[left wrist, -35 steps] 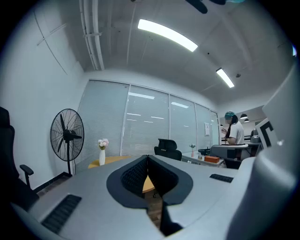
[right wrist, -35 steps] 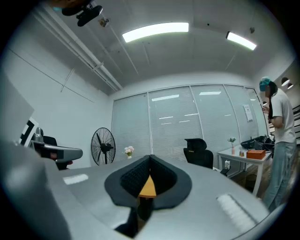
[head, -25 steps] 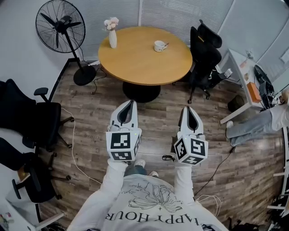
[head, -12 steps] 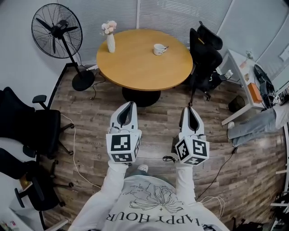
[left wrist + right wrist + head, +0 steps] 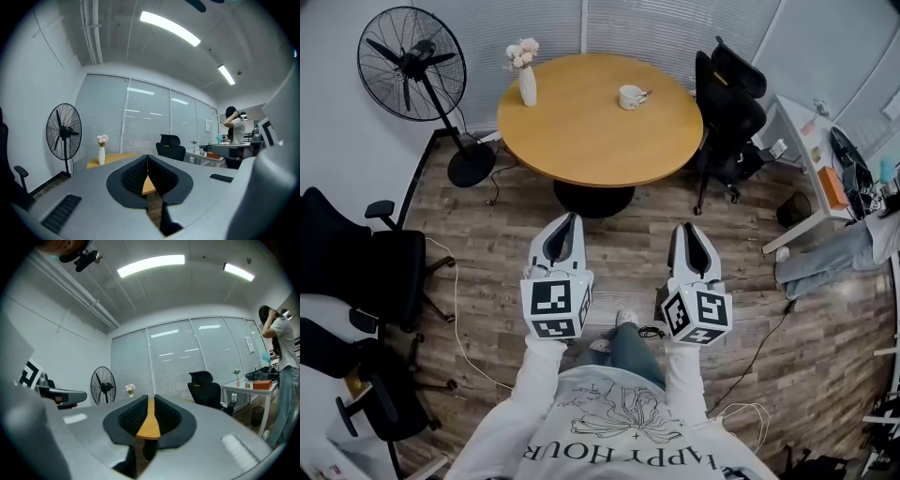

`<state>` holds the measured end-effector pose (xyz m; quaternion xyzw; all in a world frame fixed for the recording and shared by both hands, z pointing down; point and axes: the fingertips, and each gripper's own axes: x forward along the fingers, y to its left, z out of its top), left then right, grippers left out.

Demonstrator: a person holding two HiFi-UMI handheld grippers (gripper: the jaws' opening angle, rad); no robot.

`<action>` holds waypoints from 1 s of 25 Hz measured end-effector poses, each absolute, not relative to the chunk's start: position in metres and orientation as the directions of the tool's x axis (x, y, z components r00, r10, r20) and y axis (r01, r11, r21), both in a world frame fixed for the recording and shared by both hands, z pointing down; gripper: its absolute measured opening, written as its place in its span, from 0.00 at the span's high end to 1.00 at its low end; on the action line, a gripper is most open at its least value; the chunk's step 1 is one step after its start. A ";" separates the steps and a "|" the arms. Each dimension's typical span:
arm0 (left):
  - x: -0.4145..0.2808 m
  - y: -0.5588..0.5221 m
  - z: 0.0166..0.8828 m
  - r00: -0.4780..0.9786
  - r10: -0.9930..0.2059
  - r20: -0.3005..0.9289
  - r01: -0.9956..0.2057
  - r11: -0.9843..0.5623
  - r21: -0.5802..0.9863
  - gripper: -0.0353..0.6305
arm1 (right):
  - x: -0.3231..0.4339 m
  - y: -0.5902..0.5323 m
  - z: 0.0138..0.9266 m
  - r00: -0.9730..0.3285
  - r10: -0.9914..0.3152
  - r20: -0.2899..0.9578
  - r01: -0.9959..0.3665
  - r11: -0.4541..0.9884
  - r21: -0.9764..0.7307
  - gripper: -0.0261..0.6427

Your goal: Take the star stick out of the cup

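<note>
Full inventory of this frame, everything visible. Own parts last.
table: 1, round, tan wood, ahead at the far side
cup: 1, white, on the table's right part
stick: 1, pokes out of the cup; shape too small to tell
vase: 1, white, pink flowers, table's left edge
fan: 1, black, standing left of the table
office chairs: 3, black; two at the left, one right of the table
desk: 1, white, far right
other person: 1, grey trousers, right edge
left tool: grey, jaws shut, empty
right tool: grey, jaws opening, nothing between them
</note>
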<state>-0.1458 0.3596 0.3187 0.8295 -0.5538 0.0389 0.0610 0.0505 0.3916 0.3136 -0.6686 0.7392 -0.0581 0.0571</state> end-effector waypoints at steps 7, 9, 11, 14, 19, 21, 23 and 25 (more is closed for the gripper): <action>-0.139 0.336 0.325 0.375 -0.916 0.143 -0.927 -0.371 0.055 0.94 | 0.056 0.364 0.319 -0.115 -0.993 0.002 -0.979 0.113 -0.167 0.87; -0.138 0.324 0.326 0.368 -0.919 0.144 -0.930 -0.364 0.053 0.94 | 0.058 0.351 0.320 -0.120 -0.993 0.000 -0.979 0.118 -0.167 0.86; -0.136 0.310 0.328 0.359 -0.922 0.145 -0.933 -0.355 0.054 0.94 | 0.060 0.336 0.321 -0.130 -0.991 0.002 -0.978 0.128 -0.166 0.86; -0.131 0.287 0.330 0.349 -0.926 0.147 -0.937 -0.344 0.058 0.94 | 0.066 0.310 0.323 -0.147 -0.989 0.006 -0.976 0.144 -0.163 0.86; -0.116 0.240 0.332 0.334 -0.931 0.148 -0.943 -0.329 0.054 0.94 | 0.081 0.260 0.323 -0.165 -0.986 0.002 -0.974 0.163 -0.157 0.83; -0.108 0.221 0.331 0.327 -0.934 0.147 -0.945 -0.323 0.050 0.94 | 0.089 0.238 0.323 -0.170 -0.985 0.000 -0.973 0.168 -0.158 0.83; -0.101 0.202 0.330 0.321 -0.936 0.146 -0.947 -0.317 0.047 0.94 | 0.097 0.217 0.323 -0.174 -0.985 -0.002 -0.972 0.172 -0.161 0.83; -0.095 0.182 0.328 0.314 -0.938 0.146 -0.949 -0.311 0.043 0.94 | 0.104 0.194 0.322 -0.181 -0.983 -0.003 -0.970 0.179 -0.164 0.83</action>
